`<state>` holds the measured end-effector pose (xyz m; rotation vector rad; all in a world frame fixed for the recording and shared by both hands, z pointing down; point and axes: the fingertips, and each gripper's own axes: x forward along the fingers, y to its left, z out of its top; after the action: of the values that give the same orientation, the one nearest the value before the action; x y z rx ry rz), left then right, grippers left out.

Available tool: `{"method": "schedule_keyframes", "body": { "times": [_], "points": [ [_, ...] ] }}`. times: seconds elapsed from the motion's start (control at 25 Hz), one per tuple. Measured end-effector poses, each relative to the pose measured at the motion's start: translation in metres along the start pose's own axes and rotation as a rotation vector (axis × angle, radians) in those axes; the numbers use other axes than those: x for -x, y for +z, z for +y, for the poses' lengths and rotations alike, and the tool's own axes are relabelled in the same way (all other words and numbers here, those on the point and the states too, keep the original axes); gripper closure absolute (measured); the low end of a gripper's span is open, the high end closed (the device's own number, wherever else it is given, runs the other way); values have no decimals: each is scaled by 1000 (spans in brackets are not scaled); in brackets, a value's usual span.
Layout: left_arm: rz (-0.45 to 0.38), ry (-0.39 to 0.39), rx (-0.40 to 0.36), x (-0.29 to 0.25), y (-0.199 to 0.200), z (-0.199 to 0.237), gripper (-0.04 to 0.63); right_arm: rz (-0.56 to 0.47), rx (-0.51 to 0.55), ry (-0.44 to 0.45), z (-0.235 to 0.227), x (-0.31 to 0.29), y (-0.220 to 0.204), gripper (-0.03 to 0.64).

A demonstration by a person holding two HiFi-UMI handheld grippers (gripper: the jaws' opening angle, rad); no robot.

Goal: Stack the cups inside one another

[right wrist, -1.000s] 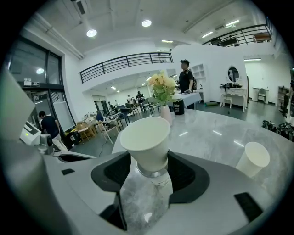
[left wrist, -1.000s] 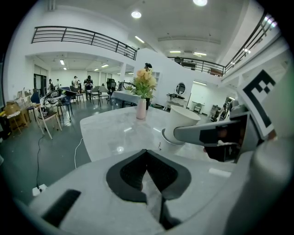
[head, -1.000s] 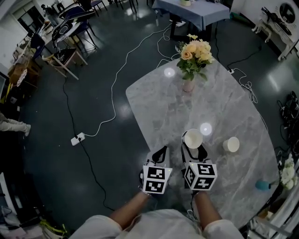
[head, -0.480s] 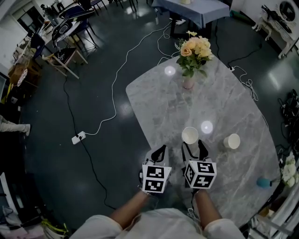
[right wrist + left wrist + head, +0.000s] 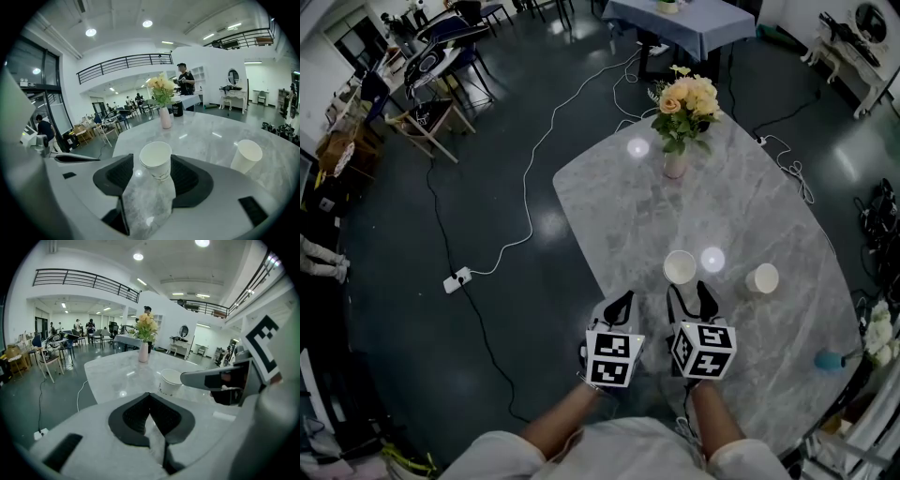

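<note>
A white paper cup (image 5: pixel 680 267) (image 5: pixel 156 160) stands upright on the grey marble table (image 5: pixel 741 206), right at the mouth of my right gripper (image 5: pixel 689 292) (image 5: pixel 152 165). That gripper is open, and its pads sit either side of the cup without touching it. A second white cup (image 5: pixel 762 278) (image 5: pixel 246 156) stands alone further right. My left gripper (image 5: pixel 622 302) (image 5: pixel 150 397) is shut on nothing, low over the table's near left edge. In the left gripper view, the near cup (image 5: pixel 169 381) shows beyond the right gripper's finger (image 5: pixel 211 379).
A pink vase of yellow flowers (image 5: pixel 675 161) (image 5: pixel 165 117) stands at the table's far end. A small teal object (image 5: pixel 828 361) lies near the right edge. White cables and a power strip (image 5: pixel 456 278) trail over the dark floor on the left.
The right gripper has drawn back a little from the near cup, which was between its fingertips. The view has tilted slightly. The left gripper stays put.
</note>
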<state>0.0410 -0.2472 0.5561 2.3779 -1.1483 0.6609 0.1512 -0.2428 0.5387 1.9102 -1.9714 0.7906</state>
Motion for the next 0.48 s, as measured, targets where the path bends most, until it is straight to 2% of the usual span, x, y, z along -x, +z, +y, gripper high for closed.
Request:
{"method": "schedule_keyframes", "body": {
  "times": [0.48],
  "points": [
    [-42, -31, -19, 28, 5, -13, 600, -78, -48, -27, 1, 36, 5, 401]
  ]
}}
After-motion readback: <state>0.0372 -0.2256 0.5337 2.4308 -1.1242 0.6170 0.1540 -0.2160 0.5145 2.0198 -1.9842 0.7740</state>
